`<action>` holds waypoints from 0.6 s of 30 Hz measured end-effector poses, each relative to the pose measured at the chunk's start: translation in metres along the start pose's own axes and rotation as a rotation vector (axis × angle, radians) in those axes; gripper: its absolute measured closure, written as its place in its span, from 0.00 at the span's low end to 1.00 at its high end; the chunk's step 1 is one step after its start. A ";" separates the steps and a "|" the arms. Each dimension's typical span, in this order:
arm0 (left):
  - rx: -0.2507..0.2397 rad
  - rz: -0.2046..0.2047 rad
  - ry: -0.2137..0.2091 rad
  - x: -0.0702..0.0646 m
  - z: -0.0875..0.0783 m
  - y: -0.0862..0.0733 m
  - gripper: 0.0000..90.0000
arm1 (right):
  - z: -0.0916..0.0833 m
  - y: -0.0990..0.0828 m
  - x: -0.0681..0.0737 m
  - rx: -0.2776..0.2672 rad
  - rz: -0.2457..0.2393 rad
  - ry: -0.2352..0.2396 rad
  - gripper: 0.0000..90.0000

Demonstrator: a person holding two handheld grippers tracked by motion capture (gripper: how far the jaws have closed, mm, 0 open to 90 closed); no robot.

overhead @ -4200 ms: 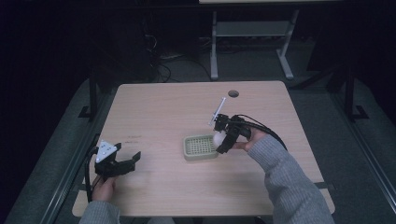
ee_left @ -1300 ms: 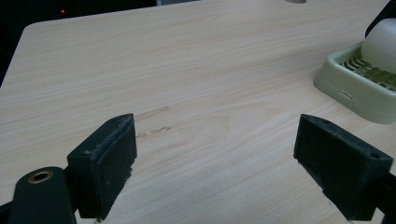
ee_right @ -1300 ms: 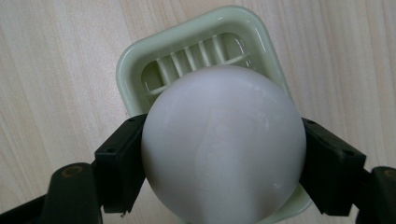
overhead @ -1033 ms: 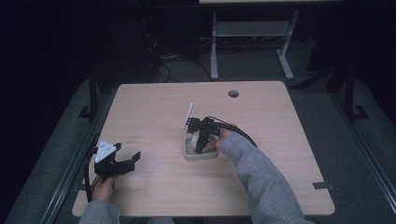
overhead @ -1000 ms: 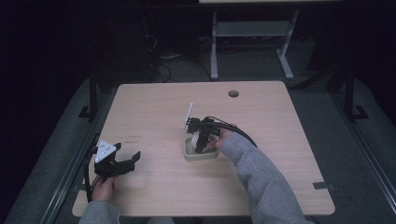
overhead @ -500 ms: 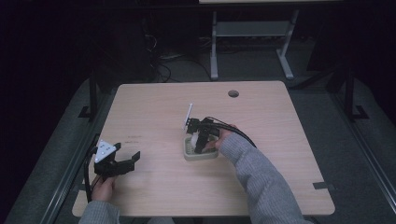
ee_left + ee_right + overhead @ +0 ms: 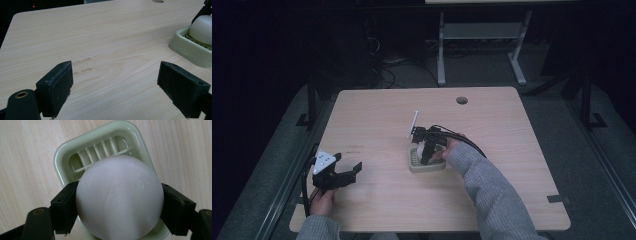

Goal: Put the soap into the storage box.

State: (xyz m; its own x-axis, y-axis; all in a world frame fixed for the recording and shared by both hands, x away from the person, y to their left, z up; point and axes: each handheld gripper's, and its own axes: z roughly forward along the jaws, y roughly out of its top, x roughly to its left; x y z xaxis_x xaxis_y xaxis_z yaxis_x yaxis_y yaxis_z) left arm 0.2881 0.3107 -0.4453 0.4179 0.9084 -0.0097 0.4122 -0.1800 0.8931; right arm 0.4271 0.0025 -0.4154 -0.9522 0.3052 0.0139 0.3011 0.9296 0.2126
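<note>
The surface (image 7: 377, 120) is a pale wood-grain top with rounded corners and a round cable hole (image 7: 461, 100) near its far edge. Faint smudged marks (image 7: 82, 65) lie on the grain just ahead of the left tongs. The room around it is dark: a grey floor, a tangle of cables (image 7: 384, 70) on the floor beyond the far left corner, and the light metal legs of another desk (image 7: 477, 37) farther back.

The white soap (image 7: 117, 197) is a smooth rounded lump held over the pale green soap dish (image 7: 75, 155), a slatted tray with rounded corners that sits near the middle of the surface. The right tongs (image 7: 120, 206) are clamped on the soap, one black jaw pressed to each side of it, and point steeply down at the dish; whether the soap touches the slats cannot be told. A grey sleeve (image 7: 492, 195) reaches in from the near edge to this hand.

The left tongs (image 7: 116, 87) rest low at the near left corner with jaws wide apart and nothing between them, well apart from the dish. Bare wood lies between the two, with nothing in the way.
</note>
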 end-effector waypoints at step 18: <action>0.001 0.000 -0.002 0.000 0.000 0.000 0.14 | -0.002 0.003 0.002 0.003 0.006 0.000 0.22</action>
State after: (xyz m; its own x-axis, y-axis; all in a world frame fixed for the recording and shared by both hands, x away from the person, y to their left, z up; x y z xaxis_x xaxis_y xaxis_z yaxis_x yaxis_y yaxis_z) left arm 0.2883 0.3103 -0.4450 0.4195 0.9077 -0.0109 0.4133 -0.1803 0.8926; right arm 0.4258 0.0060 -0.4122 -0.9504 0.3106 0.0148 0.3067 0.9285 0.2094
